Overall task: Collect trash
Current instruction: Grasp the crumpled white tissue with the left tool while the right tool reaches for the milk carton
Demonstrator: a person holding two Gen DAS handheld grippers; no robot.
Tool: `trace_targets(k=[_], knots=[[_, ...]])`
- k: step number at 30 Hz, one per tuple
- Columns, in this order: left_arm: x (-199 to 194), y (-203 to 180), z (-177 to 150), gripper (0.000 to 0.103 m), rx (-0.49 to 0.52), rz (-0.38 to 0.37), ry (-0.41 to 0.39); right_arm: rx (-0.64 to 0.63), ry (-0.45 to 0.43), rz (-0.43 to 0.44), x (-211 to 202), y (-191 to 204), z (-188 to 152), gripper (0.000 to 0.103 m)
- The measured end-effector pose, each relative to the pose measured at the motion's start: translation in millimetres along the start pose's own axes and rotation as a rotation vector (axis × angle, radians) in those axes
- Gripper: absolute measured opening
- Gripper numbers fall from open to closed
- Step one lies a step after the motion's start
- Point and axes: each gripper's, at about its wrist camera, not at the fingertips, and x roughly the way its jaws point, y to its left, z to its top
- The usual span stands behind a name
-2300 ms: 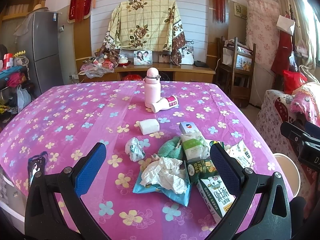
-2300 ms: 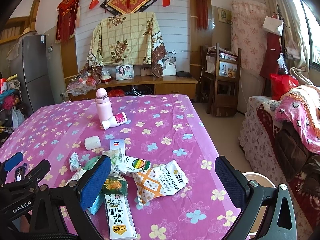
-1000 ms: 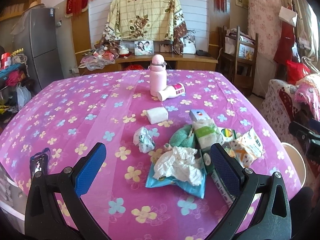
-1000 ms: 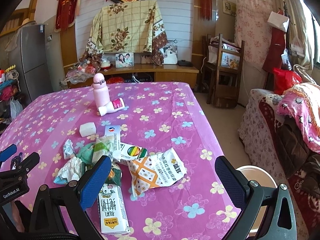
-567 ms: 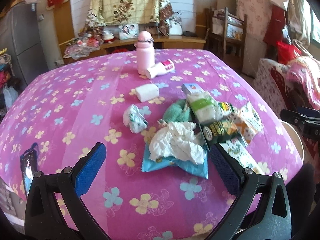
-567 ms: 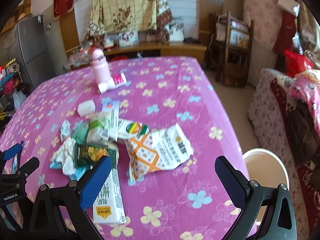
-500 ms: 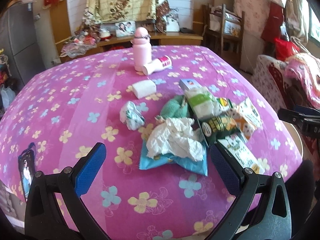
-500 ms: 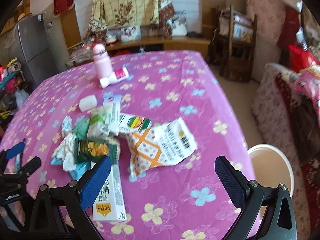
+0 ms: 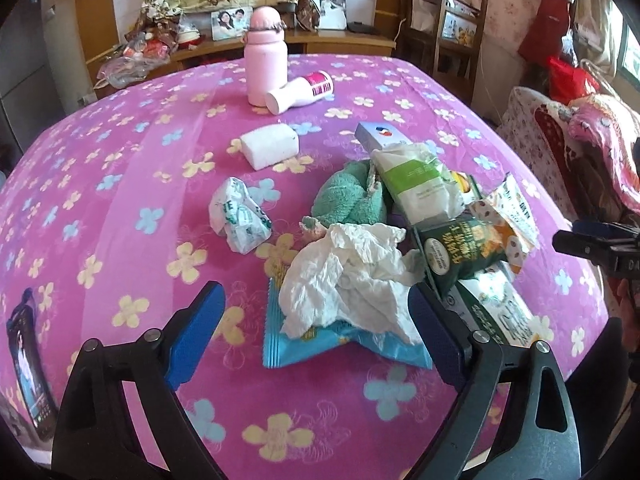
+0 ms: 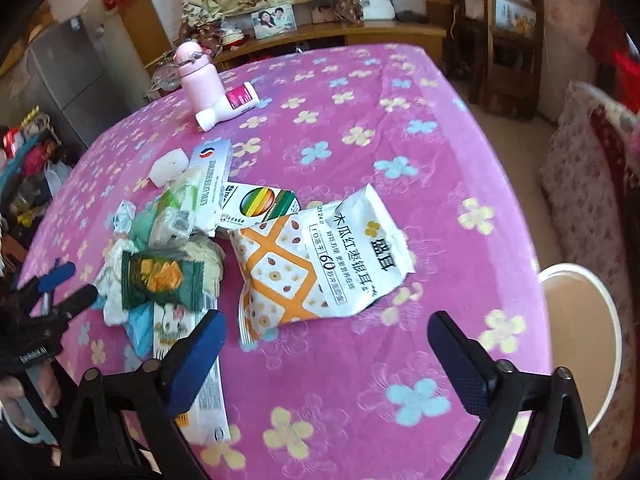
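Trash (image 9: 400,232) lies heaped on the flowered table (image 9: 120,152), near its right edge. Left gripper (image 9: 316,322) hovers over the tissue (image 9: 344,280), right gripper (image 10: 326,342) over the snack bag (image 10: 316,264); both jaws are closing, spread wide, pinching nothing.

Each tool is black plastic: two curved arms with silver screw heads at the joints and blue ribbed pads lining the fingers, on the left tool (image 9: 316,320) as on the right tool (image 10: 326,340). Blurred white lettering, possibly a maker's name, marks the left tool's body.
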Motion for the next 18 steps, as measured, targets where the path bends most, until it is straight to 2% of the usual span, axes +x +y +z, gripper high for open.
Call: trace_targets(k=[4, 6, 8, 11, 13, 15, 18], knots=[[16, -4, 3, 0.092, 0.029, -0.015, 0.029, 0.012, 0.030, 0.037, 16, 4, 4, 0.094], [21, -5, 5, 0.075, 0.037, -0.023, 0.041, -0.005, 0.030, 0.024, 18, 7, 4, 0.094], [25, -5, 6, 0.063, 0.038, -0.041, 0.057, -0.012, 0.053, 0.025, 18, 9, 1, 0.094], [27, -7, 5, 0.048, 0.047, -0.067, 0.058, -0.001, 0.071, 0.098, 10, 15, -9, 0.094], [28, -8, 5, 0.029, 0.050, -0.076, 0.062, 0.001, 0.088, 0.153, 4, 25, -16, 0.094], [29, -8, 4, 0.020, 0.044, -0.093, 0.069, -0.030, 0.111, 0.177, 3, 44, -24, 0.094], [24, -9, 2, 0.014, 0.054, -0.102, 0.059, -0.096, 0.141, 0.177, 11, 71, -35, 0.089]])
